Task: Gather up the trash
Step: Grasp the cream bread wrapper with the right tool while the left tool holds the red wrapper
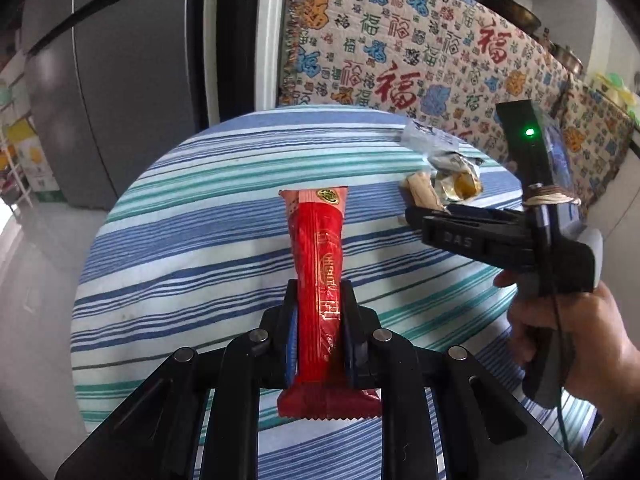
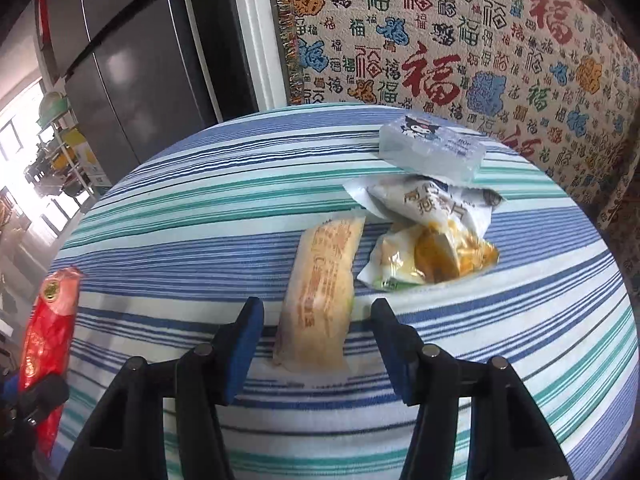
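My left gripper is shut on a long red snack wrapper, held up above the striped table; the same red wrapper shows at the left edge of the right wrist view. My right gripper is open, its blue pads on either side of a pale orange-printed wrapper that lies on the cloth, not touching it. Just beyond lie a crumpled yellow-and-white wrapper, a white wrapper and a clear tissue pack with a cartoon print. The right gripper also appears in the left wrist view, held by a hand.
The round table wears a blue, green and white striped cloth. Behind it hangs a patterned fabric over furniture. A grey fridge stands at the left, with shelves beyond it near a bright window.
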Available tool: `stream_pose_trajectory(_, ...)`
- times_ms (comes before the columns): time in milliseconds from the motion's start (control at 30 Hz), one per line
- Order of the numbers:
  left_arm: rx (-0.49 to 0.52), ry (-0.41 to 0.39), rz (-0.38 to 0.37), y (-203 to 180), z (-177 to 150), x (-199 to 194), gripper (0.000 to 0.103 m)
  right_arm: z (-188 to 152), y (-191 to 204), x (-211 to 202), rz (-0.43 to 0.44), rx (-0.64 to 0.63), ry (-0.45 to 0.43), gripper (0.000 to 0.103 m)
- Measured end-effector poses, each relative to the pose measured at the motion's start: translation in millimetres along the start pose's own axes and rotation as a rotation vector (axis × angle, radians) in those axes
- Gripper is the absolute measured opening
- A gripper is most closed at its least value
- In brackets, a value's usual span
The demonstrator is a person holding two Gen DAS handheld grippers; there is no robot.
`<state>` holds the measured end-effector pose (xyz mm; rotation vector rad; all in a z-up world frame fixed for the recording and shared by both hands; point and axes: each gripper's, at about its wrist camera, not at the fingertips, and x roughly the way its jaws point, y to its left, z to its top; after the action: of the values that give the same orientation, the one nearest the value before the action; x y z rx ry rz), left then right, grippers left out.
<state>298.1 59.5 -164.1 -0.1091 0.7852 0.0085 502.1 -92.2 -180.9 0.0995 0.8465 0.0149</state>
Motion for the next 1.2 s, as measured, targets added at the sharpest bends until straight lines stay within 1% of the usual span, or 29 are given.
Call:
stream_pose_trajectory(33,0.000,-0.007,0.005,-0.4,1.1,-1.2,0.017,1.0,2.1,-0.1,-0.012,-0.016,-0.011,0.034)
stream_pose_trajectory(67,0.001,-0.013,0.007,-1.0,2.1,-2.2,0.017,0.7,3.1,-0.4,-0.018,-0.030,-0.009,0.028)
stream_pose_trajectory(133,0.004,-0.023,0.013,-1.9,4.3,-3.9,0.017,0.0,-0.1,-5.5,0.001,-0.029,-0.004,0.025)
stream_pose_trajectory(300,0.016,-0.041,0.022,-5.8,4.3,-8.4,0.017,-20.5,-19.9,-35.5,0.014,-0.082,-0.017,0.024)
stream_pose_trajectory(400,0.022,-0.044,0.027,-11.3,3.5,-9.7,0.017,-42.7,-39.6,-55.0,0.011,-0.118,-0.023,0.024)
stream_pose_trajectory(500,0.015,-0.032,0.005,-17.8,1.6,-6.8,0.017,-69.6,-63.9,-76.0,0.000,-0.140,-0.028,0.024)
stream_pose_trajectory(600,0.000,-0.001,-0.029,-25.5,-2.1,1.7,0.017,-100.5,-92.1,-99.5,-0.047,-0.158,-0.054,0.024)
stream_pose_trajectory(700,0.018,0.033,-0.030,-38.9,-7.0,14.3,0.018,-124.9,-120.9,-109.3,-0.077,-0.129,-0.074,0.025)
stream_pose_trajectory(767,0.037,0.054,-0.019,-48.9,-10.9,23.6,0.020,-134.7,-137.1,-105.1,-0.064,-0.085,-0.067,0.027)
stream_pose_trajectory(800,0.043,0.067,-0.017,-52.1,-13.1,27.8,0.021,-135.6,-143.1,-101.3,-0.052,-0.064,-0.045,0.028)
stream_pose_trajectory(833,0.046,0.079,-0.012,-55.6,-14.2,32.6,0.024,-134.4,-147.5,-102.4,-0.028,-0.041,-0.056,0.042)
stream_pose_trajectory(867,0.049,0.093,-0.003,-58.5,-15.9,36.6,0.037,-133.3,-149.2,-103.8,-0.014,-0.031,-0.069,0.051)
stream_pose_trajectory(900,0.053,0.099,0.003,-61.0,-17.1,39.3,0.046,-132.6,-149.0,-103.9,-0.014,-0.034,-0.074,0.064)
stream_pose_trajectory(967,0.069,0.092,0.016,-63.9,-18.8,40.7,0.075,-134.8,-147.9,-102.4,-0.017,-0.041,-0.061,0.064)
stream_pose_trajectory(1033,0.073,0.100,0.036,-63.1,-19.9,44.7,0.082,-137.2,-147.3,-97.1,-0.022,-0.044,-0.022,0.064)
stream_pose_trajectory(1100,0.083,0.105,0.060,-61.7,-20.8,48.0,0.088,-137.6,-145.8,-95.3,-0.031,-0.054,-0.019,0.068)
stream_pose_trajectory(1167,0.094,0.116,0.093,-60.4,-21.6,52.6,0.099,-138.3,-142.8,-93.3,-0.049,-0.066,-0.013,0.071)
stream_pose_trajectory(1200,0.091,0.124,0.092,-59.3,-20.6,54.8,0.101,-138.2,-142.0,-92.8,-0.053,-0.064,-0.013,0.072)
